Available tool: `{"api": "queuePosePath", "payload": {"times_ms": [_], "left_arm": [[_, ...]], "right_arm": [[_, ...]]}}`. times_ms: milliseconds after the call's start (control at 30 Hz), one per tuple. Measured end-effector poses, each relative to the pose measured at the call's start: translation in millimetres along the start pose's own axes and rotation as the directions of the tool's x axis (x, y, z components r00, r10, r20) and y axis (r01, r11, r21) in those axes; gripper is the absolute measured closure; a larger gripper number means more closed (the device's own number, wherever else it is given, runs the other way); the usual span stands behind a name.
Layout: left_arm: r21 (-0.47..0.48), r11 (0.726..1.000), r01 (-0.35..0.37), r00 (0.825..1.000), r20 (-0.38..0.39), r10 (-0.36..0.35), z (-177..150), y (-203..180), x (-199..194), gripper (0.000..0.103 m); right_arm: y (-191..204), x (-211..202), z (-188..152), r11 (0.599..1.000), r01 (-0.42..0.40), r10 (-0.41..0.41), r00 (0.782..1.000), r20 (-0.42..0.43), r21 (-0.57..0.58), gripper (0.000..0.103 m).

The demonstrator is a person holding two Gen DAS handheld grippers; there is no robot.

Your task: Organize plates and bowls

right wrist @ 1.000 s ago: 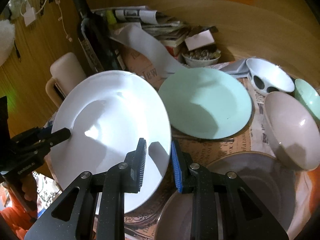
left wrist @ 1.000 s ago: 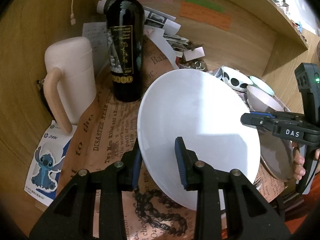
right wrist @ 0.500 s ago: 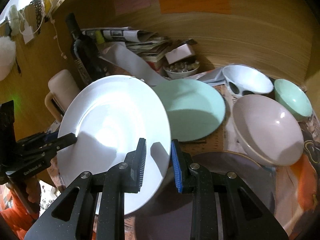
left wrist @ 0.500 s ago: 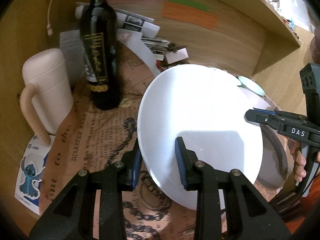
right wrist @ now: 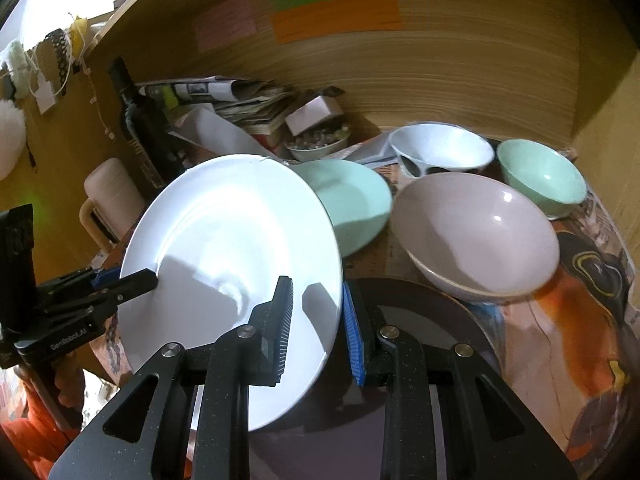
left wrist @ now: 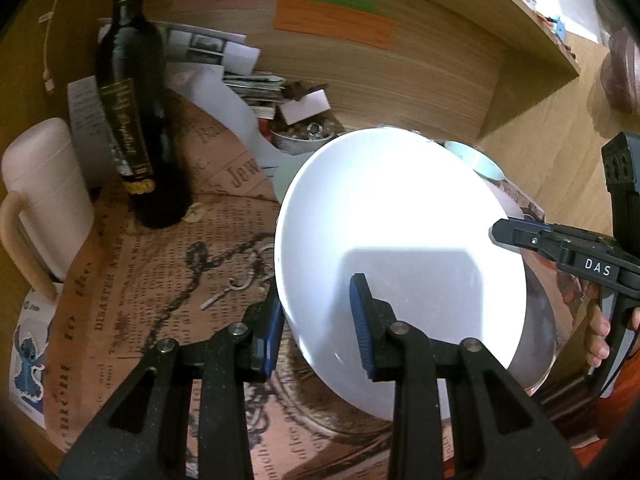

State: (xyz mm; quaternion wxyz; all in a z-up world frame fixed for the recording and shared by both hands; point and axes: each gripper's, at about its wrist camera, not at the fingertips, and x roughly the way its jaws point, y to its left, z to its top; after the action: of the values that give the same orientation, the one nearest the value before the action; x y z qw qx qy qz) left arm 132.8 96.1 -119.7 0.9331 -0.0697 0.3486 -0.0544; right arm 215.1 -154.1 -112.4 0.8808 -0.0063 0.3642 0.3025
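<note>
Grey small bowl of bits

Opposed close wrist views share white plate.

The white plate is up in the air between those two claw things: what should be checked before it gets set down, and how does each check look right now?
1. Left gripper clamped on white plate rim: ok.
2. Right gripper clamped on opposite rim: ok.
3. Plate lifted clear of the paper-covered desk: ok.
4. Plate level: not ok, it is tilted.
5. Dark plate below is bare: ok for the part in view.
6. Pink bowl clear of the white plate: ok.
</note>
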Motion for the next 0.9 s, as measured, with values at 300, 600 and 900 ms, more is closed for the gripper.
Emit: {"api": "queuePosePath", "payload": {"times_ms": [300,600,900], "left_arm": [[0.039,0.999,0.036,0.999,-0.019,-0.035,0.1,-23.5,5.0,0.071],[0.079,0.995,0.064,0.997,-0.052,-0.06,-2.0,-47.4,14.4,0.071],[0.108,0.991,0.084,0.993,-0.091,-0.074,-6.7,-65.5,25.8,0.071]], "right_arm": [[-21.4,-16.5,-13.2,0.999,0.03,-0.031,1.0,0.007,0.042,0.08],[-40.3,-26.8,-26.8,0.994,0.056,-0.056,0.998,0.001,0.089,0.08],[-58.2,-33.5,-42.0,0.988,0.073,-0.072,0.997,-0.013,0.136,0.08]]}}
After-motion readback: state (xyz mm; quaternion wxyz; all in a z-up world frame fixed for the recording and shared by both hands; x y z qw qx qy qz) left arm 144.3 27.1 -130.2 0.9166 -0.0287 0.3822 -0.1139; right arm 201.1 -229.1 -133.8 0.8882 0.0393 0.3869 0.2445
